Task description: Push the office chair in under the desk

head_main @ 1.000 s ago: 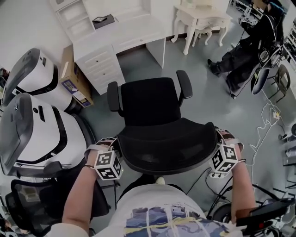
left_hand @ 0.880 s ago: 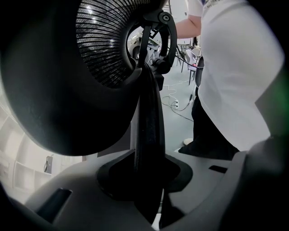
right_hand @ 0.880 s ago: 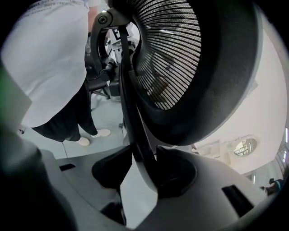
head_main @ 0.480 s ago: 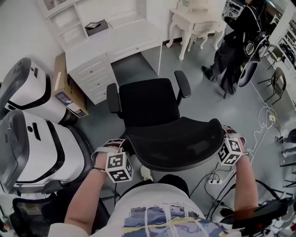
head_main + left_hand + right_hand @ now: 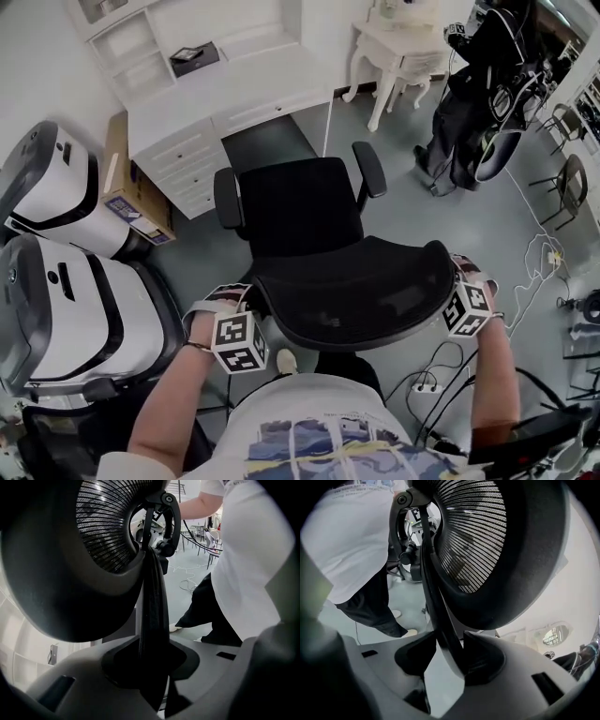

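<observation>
Pushing is underway: left gripper (image 5: 152,667) is clamping backrest rim (image 5: 356,336) of office chair (image 5: 305,211); right gripper (image 5: 450,660) jaws have just been opening, rim loose between them. Next move needs straight rolling under desk (image 5: 253,84).

Grey floor (image 5: 403,173) — chair (image 5: 305,216), desk (image 5: 234,84), cables (image 5: 539,253)

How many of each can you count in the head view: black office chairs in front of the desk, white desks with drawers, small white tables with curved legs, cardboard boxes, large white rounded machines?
black office chair: 1
white desk: 1
small white table: 1
cardboard box: 1
large white rounded machines: 2
Total: 6
</observation>
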`<state>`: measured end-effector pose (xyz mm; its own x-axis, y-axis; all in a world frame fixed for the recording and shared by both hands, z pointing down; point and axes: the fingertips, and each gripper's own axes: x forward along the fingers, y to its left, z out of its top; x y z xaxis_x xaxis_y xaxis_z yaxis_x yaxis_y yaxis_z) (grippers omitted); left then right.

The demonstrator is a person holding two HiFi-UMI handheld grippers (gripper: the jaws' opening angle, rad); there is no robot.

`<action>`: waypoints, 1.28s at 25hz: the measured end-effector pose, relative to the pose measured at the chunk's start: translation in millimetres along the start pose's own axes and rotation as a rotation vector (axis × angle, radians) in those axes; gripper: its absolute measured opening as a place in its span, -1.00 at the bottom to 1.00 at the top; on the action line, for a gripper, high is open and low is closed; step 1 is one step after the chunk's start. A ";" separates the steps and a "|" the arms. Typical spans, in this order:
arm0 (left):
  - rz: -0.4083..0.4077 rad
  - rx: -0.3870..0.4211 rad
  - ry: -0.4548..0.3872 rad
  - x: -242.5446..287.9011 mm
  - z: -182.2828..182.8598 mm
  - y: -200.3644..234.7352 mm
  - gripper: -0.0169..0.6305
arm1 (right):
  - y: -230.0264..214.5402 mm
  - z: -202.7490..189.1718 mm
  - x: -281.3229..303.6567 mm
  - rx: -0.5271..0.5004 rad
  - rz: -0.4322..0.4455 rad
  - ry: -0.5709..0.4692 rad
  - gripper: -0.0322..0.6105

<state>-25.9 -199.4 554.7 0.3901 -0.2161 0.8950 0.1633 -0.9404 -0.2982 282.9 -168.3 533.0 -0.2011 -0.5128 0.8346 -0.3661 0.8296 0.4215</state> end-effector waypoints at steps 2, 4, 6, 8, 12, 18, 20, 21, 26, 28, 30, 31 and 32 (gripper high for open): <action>-0.002 -0.018 0.005 5.9 4.1 10.0 -0.61 | -14.7 -3.3 5.7 -0.016 0.013 -0.013 -0.29; -0.006 -0.035 0.013 11.0 8.0 18.7 -0.61 | -31.0 -4.8 10.7 -0.037 0.019 -0.031 -0.29; -0.003 -0.049 0.021 16.3 12.0 29.5 -0.61 | -47.5 -7.6 16.6 -0.056 0.022 -0.045 -0.29; 0.001 -0.063 0.027 22.0 16.8 39.8 -0.61 | -62.7 -12.0 22.5 -0.069 0.027 -0.052 -0.29; 0.005 -0.086 0.032 33.7 26.6 63.8 -0.61 | -96.1 -21.2 35.9 -0.092 0.030 -0.060 -0.29; 0.020 -0.117 0.039 48.4 36.3 95.9 -0.61 | -139.9 -28.7 55.1 -0.123 0.030 -0.077 -0.29; 0.022 -0.126 0.041 52.5 38.2 107.1 -0.61 | -153.3 -30.2 61.3 -0.131 0.031 -0.083 -0.29; 0.023 -0.131 0.041 54.3 38.8 111.9 -0.61 | -159.2 -30.7 64.1 -0.135 0.032 -0.086 -0.29; 0.035 -0.152 0.050 62.1 40.1 133.9 -0.61 | -185.6 -31.0 77.3 -0.150 0.032 -0.097 -0.29; 0.038 -0.157 0.052 65.1 40.2 143.1 -0.61 | -195.8 -31.0 82.5 -0.154 0.033 -0.103 -0.28; 0.038 -0.162 0.053 68.1 40.8 151.9 -0.61 | -205.5 -31.1 87.0 -0.157 0.035 -0.107 -0.28; 0.039 -0.164 0.054 69.6 41.1 155.8 -0.61 | -209.8 -31.4 89.2 -0.159 0.036 -0.108 -0.28; 0.040 -0.167 0.056 70.9 41.3 159.6 -0.61 | -213.9 -31.8 91.3 -0.160 0.035 -0.110 -0.28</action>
<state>65.2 -354.0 556.9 0.3418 -0.2644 0.9018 -0.0056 -0.9602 -0.2794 371.7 -385.6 530.3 -0.3125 -0.4964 0.8099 -0.2094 0.8676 0.4510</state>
